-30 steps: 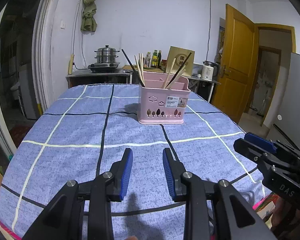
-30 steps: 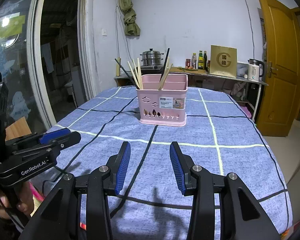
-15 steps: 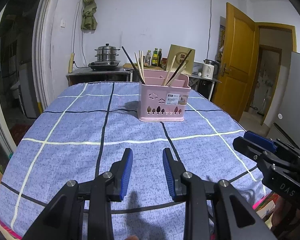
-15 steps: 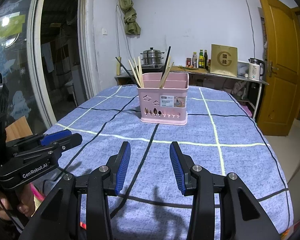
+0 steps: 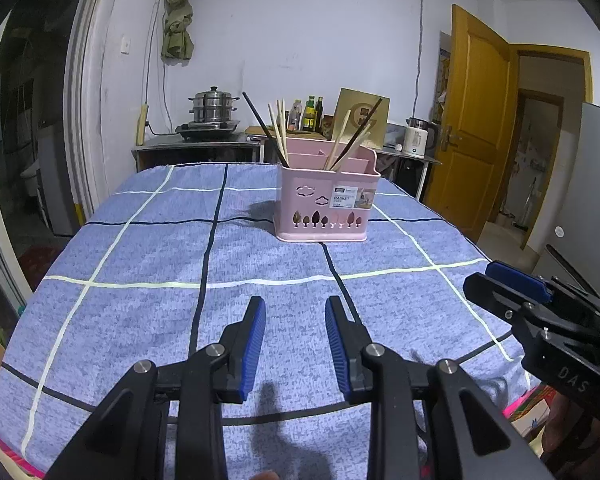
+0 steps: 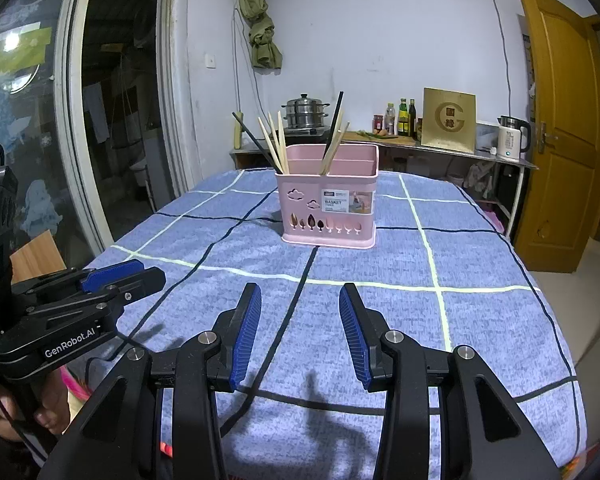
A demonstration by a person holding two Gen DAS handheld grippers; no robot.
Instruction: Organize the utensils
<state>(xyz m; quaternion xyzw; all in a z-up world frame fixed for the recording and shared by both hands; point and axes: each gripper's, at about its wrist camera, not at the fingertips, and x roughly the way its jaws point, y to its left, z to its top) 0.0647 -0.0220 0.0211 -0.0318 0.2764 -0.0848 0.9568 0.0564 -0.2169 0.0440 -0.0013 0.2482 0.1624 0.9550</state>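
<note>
A pink utensil basket [image 5: 326, 204] stands upright on the blue checked tablecloth [image 5: 140, 300], far from both grippers; it also shows in the right wrist view [image 6: 328, 210]. Wooden and black chopsticks [image 5: 278, 132] stick up from its left compartment, and more chopsticks [image 5: 350, 140] lean in the middle one. My left gripper [image 5: 295, 312] is open and empty above the cloth near the table's front. My right gripper [image 6: 300, 300] is open and empty too, beside it.
A side counter behind the table holds a steel steamer pot [image 5: 212, 106], bottles [image 5: 310, 114], a gold box [image 6: 448, 122] and a white kettle [image 6: 510, 142]. A wooden door [image 5: 474, 120] stands open at the right. A glass door [image 6: 20, 140] is on the left.
Both views have lifted and tilted slightly, so the basket sits a little lower in frame. Both grippers stay open and empty; nothing on the table has moved.
</note>
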